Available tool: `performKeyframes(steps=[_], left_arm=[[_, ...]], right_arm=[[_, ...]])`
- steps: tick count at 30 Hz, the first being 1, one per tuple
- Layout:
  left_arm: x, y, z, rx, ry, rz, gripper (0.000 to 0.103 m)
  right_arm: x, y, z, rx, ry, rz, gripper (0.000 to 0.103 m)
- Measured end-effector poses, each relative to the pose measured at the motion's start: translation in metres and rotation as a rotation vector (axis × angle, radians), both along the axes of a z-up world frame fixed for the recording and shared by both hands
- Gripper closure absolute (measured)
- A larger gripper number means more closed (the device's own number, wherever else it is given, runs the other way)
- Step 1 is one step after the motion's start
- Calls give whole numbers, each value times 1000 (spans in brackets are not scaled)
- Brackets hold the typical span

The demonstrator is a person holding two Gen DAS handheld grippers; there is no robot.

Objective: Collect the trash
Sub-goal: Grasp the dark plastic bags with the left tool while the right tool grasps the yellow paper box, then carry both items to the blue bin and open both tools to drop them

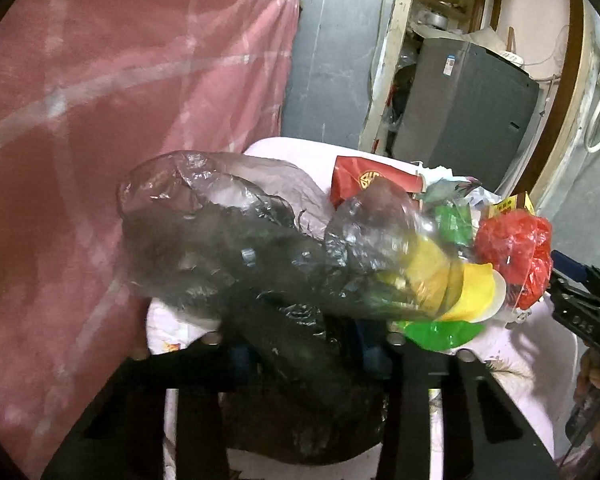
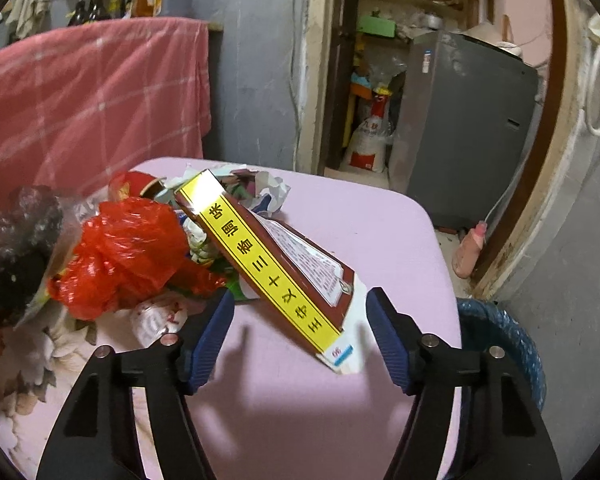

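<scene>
Two grippers are working over the pink table [image 2: 340,216]. On its left side, the left gripper [image 1: 300,344] is pinching a crumpled clear bag [image 1: 236,248], its jaws nearly together on the plastic. Nearer the table's middle, the right gripper [image 2: 300,332] is standing half open, with the low end of a tilted box [image 2: 276,264] lying between its blue pads [image 2: 210,344]; whether they are touching it is unclear. Left of the box, a red bag [image 2: 128,248] is sitting in the trash pile.

Crumpled clear bottle [image 1: 228,248], red plastic bag [image 2: 128,248] and tilted yellow-striped carton [image 2: 268,264] heaped on pink tabletop [image 2: 380,240].
</scene>
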State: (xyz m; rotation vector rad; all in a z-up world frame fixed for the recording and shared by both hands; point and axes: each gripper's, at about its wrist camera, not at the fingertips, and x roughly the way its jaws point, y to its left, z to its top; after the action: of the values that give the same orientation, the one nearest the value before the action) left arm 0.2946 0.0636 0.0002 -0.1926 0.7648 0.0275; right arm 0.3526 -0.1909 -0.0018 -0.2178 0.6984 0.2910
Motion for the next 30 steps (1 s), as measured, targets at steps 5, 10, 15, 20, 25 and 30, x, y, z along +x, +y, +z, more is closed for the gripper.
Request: performKeyframes(steps=[5,10,15,20,25,30], left_arm=[[0,0,1,-21,1,0,94],[-5,-6,6,-23,-24,-10,100],[-17,-11,17,-24,-72,-13,102],[-28,-17,28,-41,-137,-8,102],[-38,-36,38,-57,-201,-20,103],[-44,-62,50,-60,-270,-58,103]], right_arm=[[9,4,-2,-22,-1,11,52],[10,1,-2,19,-9,20,59],[11,2,-2,34,-33,21,72],[7,-3,3,40,-87,14,87],[5,-13,10,60,-126,13,95],[-3,-27,20,93,-162,6,96]])
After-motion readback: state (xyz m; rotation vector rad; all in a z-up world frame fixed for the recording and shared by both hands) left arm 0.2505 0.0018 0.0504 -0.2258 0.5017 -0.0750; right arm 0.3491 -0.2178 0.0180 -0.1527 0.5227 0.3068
